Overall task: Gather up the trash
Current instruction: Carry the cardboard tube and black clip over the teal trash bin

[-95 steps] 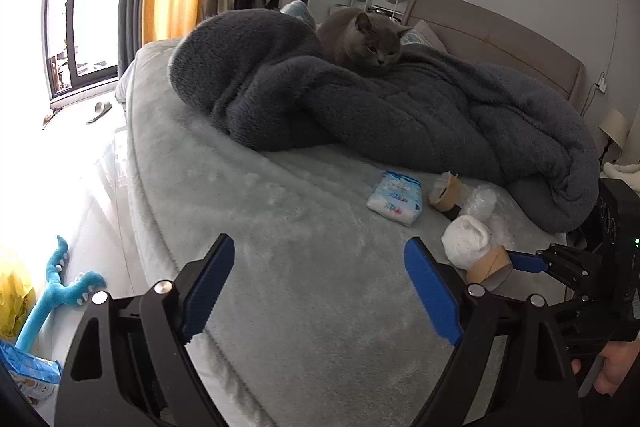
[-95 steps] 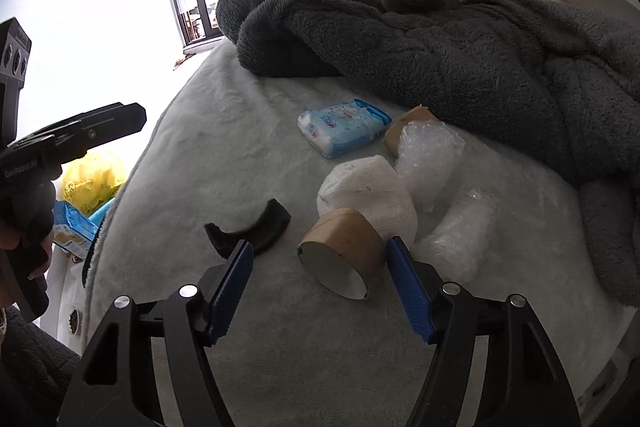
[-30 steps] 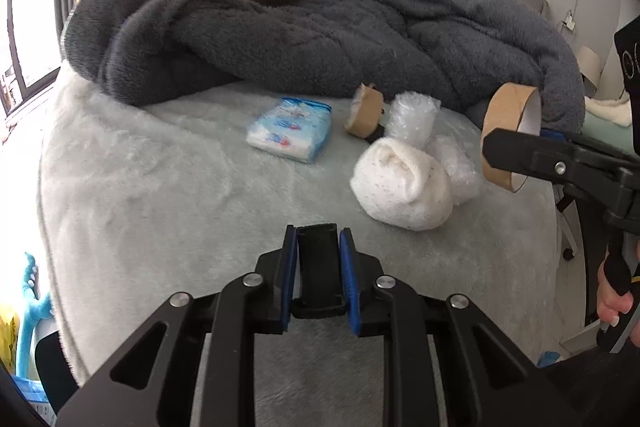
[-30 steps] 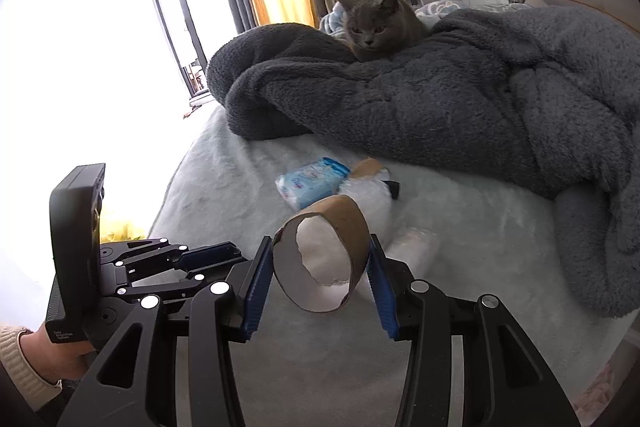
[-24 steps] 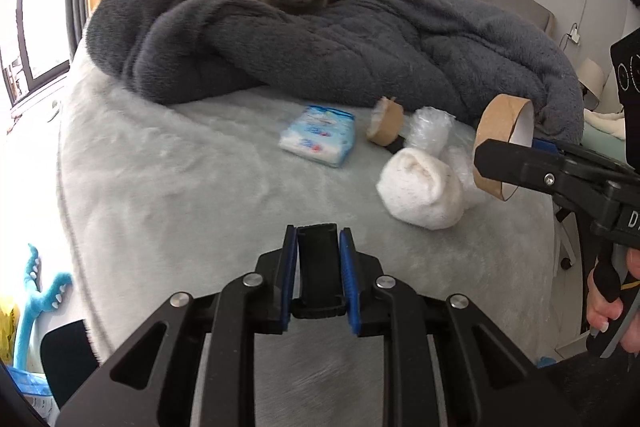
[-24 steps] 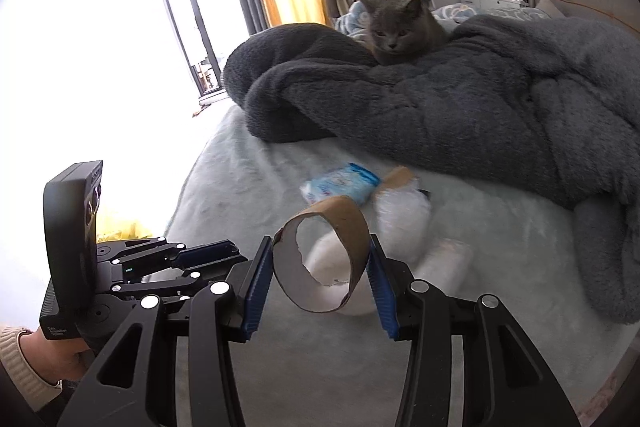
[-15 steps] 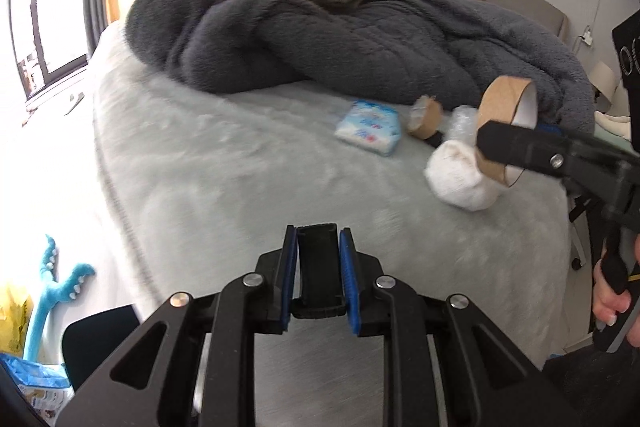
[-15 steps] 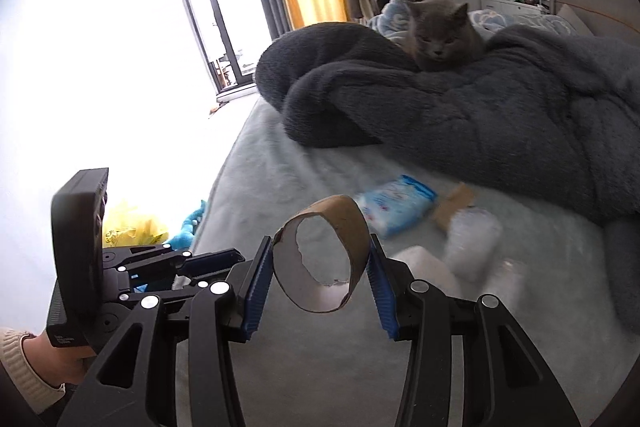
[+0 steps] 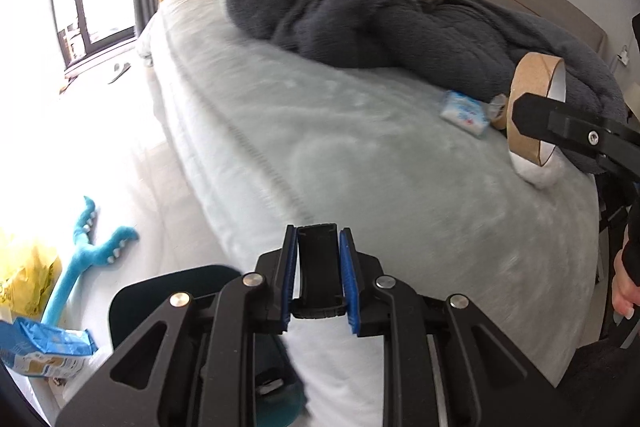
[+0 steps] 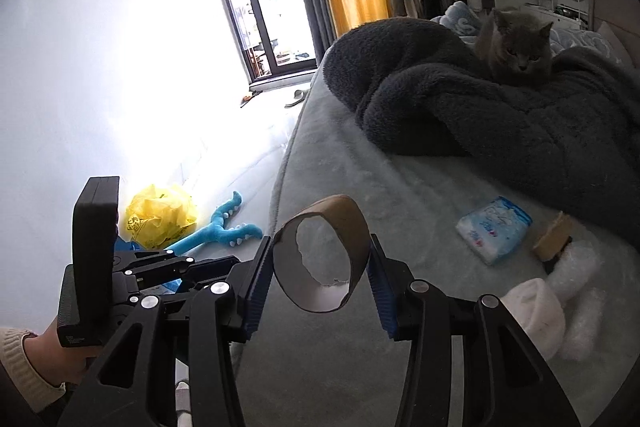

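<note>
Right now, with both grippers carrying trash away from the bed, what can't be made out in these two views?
- Dark bin, left wrist view: the left gripper covers most of it; its contents are hidden.
- Black curved piece: only its top shows between the pads.
- Second cardboard roll, right wrist view: half hidden behind the bubble wrap.
- Tissue pack print: too small and blurred.

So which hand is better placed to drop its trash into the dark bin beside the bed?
Probably left: its gripper, holding the curved black plastic piece, is almost over the dark bin.
</note>
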Demonstrator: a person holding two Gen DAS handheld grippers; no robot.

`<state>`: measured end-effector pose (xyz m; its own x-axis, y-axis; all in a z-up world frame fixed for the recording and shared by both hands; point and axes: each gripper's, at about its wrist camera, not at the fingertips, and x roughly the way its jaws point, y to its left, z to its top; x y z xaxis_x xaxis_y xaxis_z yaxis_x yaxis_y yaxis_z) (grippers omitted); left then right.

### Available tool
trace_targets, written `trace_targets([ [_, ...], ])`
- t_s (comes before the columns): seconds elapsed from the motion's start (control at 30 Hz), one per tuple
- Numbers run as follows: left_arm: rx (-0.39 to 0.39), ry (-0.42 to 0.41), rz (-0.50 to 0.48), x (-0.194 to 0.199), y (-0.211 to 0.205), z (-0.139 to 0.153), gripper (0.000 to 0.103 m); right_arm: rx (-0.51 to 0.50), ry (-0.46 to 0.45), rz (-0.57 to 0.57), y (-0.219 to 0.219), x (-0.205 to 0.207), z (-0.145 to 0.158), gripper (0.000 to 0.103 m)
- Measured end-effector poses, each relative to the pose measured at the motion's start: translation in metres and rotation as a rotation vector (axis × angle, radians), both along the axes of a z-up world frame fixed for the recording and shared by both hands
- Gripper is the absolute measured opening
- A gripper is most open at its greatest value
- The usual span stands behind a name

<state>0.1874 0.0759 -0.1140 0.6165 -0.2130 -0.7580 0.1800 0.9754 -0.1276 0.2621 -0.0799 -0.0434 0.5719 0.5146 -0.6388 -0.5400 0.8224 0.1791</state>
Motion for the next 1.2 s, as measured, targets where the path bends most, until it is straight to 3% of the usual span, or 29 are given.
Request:
trace_targets([
  [0.43, 0.008, 0.046, 0.104, -0.017, 0.073, -0.009, 0.023, -0.008, 0.032, 0.106, 0.078, -0.007, -0.011, 0.047],
  [0.93, 0.036, 0.291, 0.181, -0.039, 0.140, -0.065, 0.023, -0.053, 0.098, 0.219, 0.160, -0.017, -0.039, 0.047],
  [1.2, 0.011, 0.396, 0.169, -0.049, 0.156, -0.089, 0.023, -0.080, 0.161, 0.246, 0.189, -0.017, -0.057, 0.047],
])
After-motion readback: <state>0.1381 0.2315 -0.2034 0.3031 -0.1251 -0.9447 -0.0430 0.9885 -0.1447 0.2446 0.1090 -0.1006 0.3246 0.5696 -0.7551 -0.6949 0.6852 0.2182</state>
